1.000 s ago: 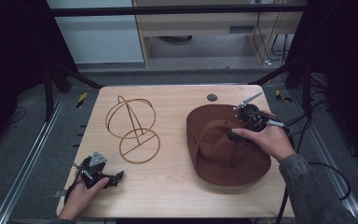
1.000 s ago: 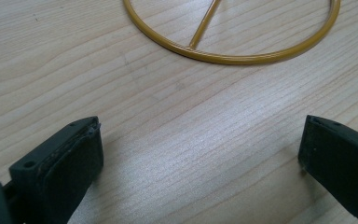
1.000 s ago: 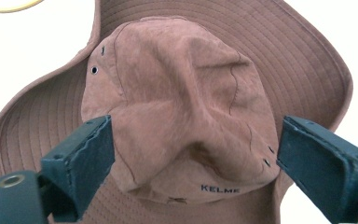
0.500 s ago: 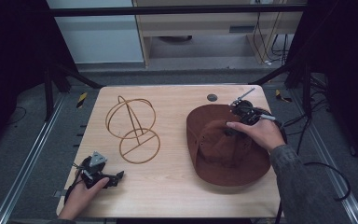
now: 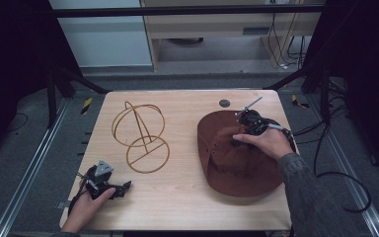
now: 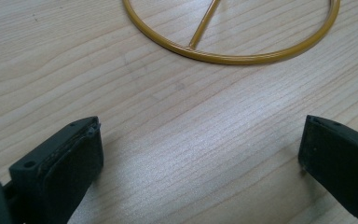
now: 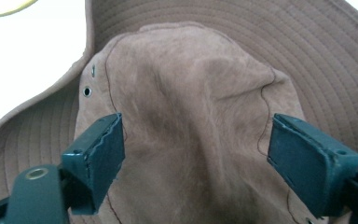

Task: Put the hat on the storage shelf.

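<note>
A brown wide-brimmed hat (image 5: pixel 237 168) lies on the right half of the wooden table (image 5: pixel 177 207). My right gripper (image 5: pixel 237 138) is lowered over its crown (image 7: pixel 191 116). The jaws stand either side of the crown and have just been closing. The pads (image 7: pixel 98 149) do not visibly press the fabric. A gold wire stand (image 5: pixel 140 133) of two rings stands left of centre. My left gripper (image 5: pixel 123 187) rests open near the front left edge. Bare wood lies between its jaws (image 6: pixel 200 158), and the stand's base ring (image 6: pixel 233 58) lies just ahead.
A small dark disc (image 5: pixel 224 103) is set in the table behind the hat. Black frame posts and cables stand around the table's sides. Bare wood lies between the stand and the hat.
The right hand has moved left and down from the hat's far right side onto its crown. The left hand and the stand have stayed put.
</note>
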Motion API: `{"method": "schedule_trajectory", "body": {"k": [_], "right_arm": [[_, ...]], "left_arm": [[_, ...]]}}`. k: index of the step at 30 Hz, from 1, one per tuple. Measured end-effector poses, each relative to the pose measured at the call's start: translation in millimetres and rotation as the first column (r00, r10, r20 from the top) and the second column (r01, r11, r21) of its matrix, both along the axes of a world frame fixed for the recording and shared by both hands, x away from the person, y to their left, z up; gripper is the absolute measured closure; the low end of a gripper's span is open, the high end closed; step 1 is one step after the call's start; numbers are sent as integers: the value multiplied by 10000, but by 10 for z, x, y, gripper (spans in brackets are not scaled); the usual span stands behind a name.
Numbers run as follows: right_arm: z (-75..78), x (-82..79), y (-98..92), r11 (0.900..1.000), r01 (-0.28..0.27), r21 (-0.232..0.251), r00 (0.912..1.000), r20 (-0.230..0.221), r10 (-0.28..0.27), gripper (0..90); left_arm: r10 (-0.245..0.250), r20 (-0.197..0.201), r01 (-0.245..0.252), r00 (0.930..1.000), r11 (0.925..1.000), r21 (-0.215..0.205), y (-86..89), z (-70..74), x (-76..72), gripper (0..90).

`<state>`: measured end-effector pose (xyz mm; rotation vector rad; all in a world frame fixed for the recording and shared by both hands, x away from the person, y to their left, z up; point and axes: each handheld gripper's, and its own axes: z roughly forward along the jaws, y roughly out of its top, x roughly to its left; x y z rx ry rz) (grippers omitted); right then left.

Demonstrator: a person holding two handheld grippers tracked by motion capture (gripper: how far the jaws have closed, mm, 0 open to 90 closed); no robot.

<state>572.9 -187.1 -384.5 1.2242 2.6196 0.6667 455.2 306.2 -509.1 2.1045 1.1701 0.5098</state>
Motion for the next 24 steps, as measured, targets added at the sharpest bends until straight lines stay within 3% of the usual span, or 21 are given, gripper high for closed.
{"method": "schedule_trajectory", "body": {"k": [9, 10, 12, 19, 24], "right_arm": [[-92, 11, -3, 9999, -121, 33, 9995, -275, 122, 308], [-99, 12, -5, 9998, -179, 17, 9994, -304, 179, 373], [-100, 12, -5, 9998, -198, 31, 9993, -317, 199, 397], [-95, 10, -27, 9987, -517, -2, 9979, -390, 516, 714], [-86, 17, -55, 9975, -669, 245, 9968, -416, 678, 826]], "left_arm": [[7, 3, -7, 10000, 10000, -11, -1, 0, 0, 0], [-1, 1, 1, 10000, 10000, 2, 0, 0, 0, 0], [2, 2, -2, 10000, 10000, -5, 0, 0, 0, 0], [-42, 2, 42, 10000, 10000, 59, 4, 2, 2, 0], [-24, -8, 24, 10000, 10000, 31, 2, 2, 1, 0]]}}
